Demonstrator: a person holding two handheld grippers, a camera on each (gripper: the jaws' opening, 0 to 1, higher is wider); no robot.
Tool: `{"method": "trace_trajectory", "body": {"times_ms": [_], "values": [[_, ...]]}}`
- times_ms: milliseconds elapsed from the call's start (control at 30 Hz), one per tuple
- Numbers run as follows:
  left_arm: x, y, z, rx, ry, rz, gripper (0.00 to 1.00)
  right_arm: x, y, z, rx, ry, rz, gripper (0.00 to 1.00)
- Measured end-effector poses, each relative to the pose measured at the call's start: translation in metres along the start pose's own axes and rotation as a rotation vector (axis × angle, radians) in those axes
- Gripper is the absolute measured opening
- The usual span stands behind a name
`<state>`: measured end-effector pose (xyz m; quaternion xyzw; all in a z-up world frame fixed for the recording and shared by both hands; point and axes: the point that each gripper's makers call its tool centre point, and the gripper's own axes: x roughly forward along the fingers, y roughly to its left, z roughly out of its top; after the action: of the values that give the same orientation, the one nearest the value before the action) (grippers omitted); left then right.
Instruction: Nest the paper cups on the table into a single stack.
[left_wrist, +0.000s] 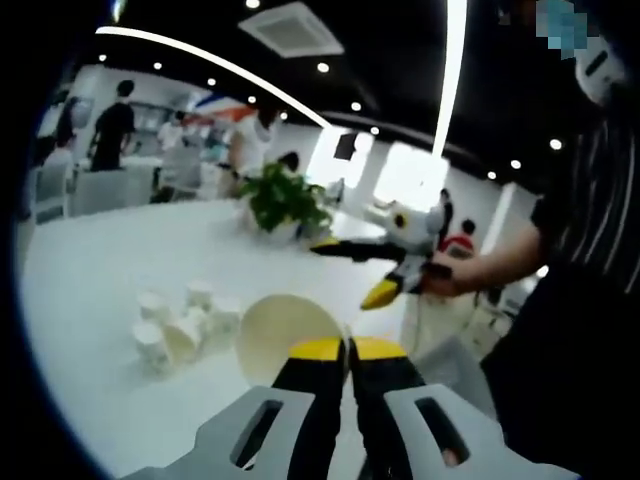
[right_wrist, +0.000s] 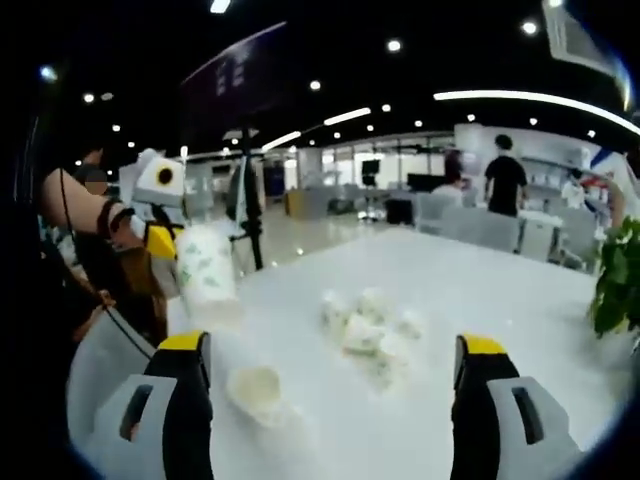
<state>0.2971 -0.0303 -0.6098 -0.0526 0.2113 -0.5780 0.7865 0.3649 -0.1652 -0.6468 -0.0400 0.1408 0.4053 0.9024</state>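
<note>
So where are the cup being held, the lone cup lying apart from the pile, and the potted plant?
held paper cup (right_wrist: 207, 275), right gripper view, on its printed side wall.
lone paper cup (right_wrist: 255, 390), right gripper view, on its open mouth.
potted plant (left_wrist: 283, 198), left gripper view, on its leaves.

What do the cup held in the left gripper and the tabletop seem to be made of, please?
Cup in the left gripper: it looks like paper, matte white with a faint green print outside and a plain cream inside. Tabletop: a smooth white surface with a soft sheen, perhaps laminate; the blur leaves it open.
</note>
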Motion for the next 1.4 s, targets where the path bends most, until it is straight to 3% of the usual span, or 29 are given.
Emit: {"method": "trace_trajectory", "body": {"times_ms": [200, 433, 533, 700, 1133, 1400], "values": [[0.006, -0.005, -0.007, 0.061, 0.066, 0.000, 0.00, -0.010, -0.005, -0.003, 0.033, -0.019, -0.016, 0.94], [0.012, -0.009, -0.019, 0.166, 0.204, 0.018, 0.00, -0.019, -0.009, -0.006, 0.054, -0.021, -0.034, 0.94], [0.017, -0.010, -0.021, 0.189, 0.229, 0.018, 0.00, -0.023, -0.010, -0.009, 0.062, -0.028, -0.038, 0.93], [0.030, -0.003, -0.043, 0.257, 0.317, 0.036, 0.00, -0.028, -0.017, -0.018, 0.066, -0.037, -0.055, 0.94], [0.034, 0.001, -0.052, 0.319, 0.435, 0.051, 0.00, -0.031, -0.012, 0.000, 0.115, -0.058, -0.032, 0.92], [0.038, 0.001, -0.056, 0.378, 0.509, 0.046, 0.00, -0.038, -0.011, 0.010, 0.088, -0.050, -0.022, 0.91]]}}
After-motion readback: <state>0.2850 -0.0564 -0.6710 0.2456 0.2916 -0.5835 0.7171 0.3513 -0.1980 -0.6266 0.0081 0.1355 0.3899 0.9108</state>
